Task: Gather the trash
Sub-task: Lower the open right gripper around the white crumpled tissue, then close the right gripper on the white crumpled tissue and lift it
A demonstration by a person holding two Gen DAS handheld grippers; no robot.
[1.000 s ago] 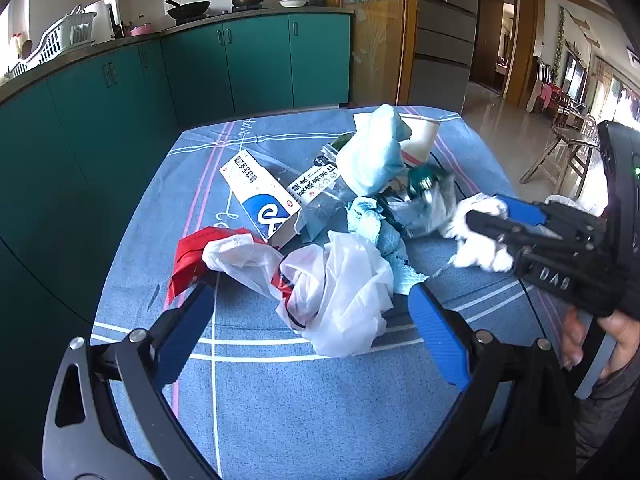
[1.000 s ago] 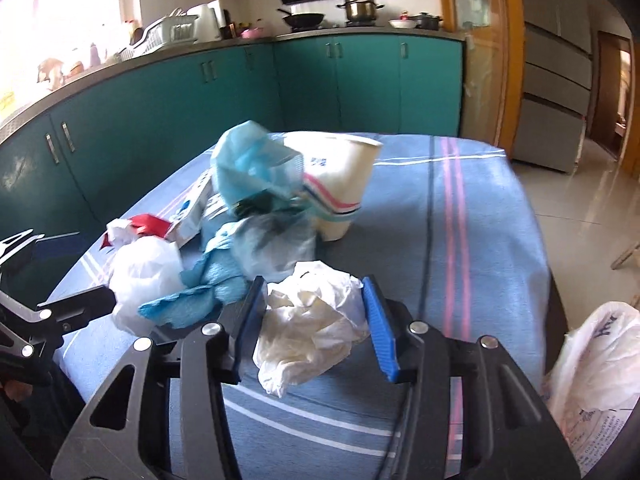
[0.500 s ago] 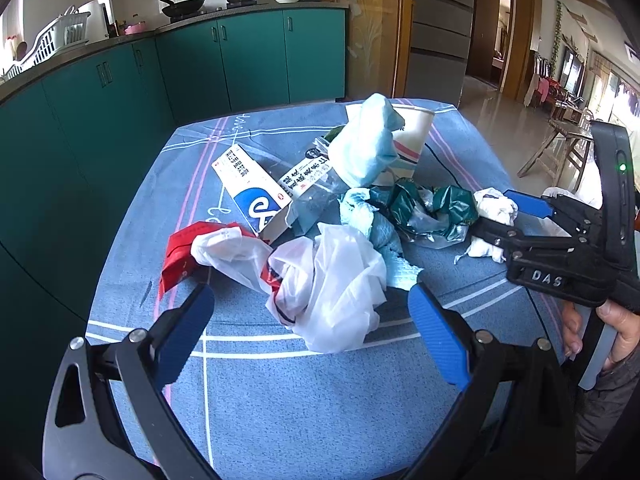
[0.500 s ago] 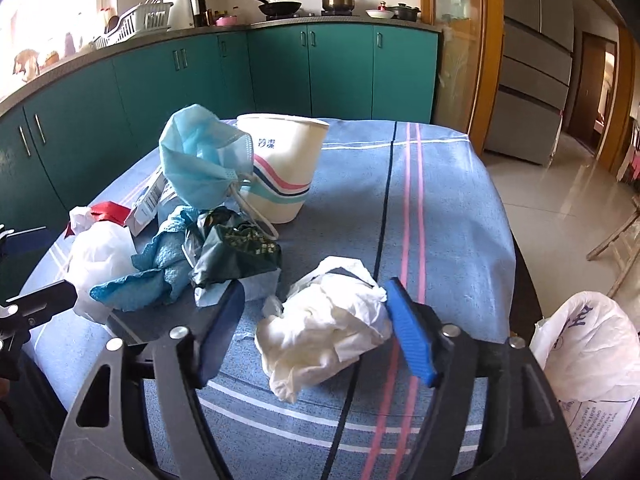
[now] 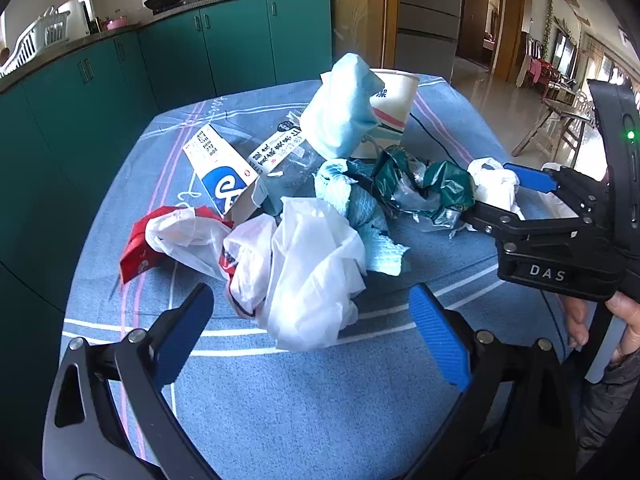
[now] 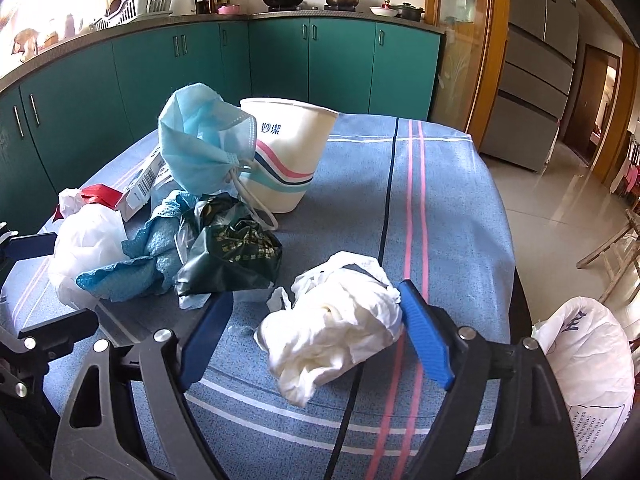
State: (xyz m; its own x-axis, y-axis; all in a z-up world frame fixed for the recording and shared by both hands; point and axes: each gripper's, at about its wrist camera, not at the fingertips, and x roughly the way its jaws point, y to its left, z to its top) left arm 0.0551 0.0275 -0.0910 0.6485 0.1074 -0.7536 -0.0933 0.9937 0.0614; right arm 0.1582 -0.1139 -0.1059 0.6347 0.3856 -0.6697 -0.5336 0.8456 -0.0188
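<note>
The right gripper [image 6: 316, 336], jaws just widened, straddles a crumpled white paper tissue [image 6: 336, 332] on the blue striped tablecloth [image 6: 440, 208] without pinching it. The left gripper [image 5: 308, 336] hangs with jaws spread before a crumpled white plastic bag [image 5: 312, 264].

left claw [image 5: 308, 336] — black frame, blue pads | right claw [image 6: 316, 336] — "DAS" marking

paper cup [image 6: 286, 156]: 1 | face mask [image 6: 202, 140]: 1 | green wrapper [image 6: 230, 258]: 1 | carton [image 5: 222, 174]: 1
</note>
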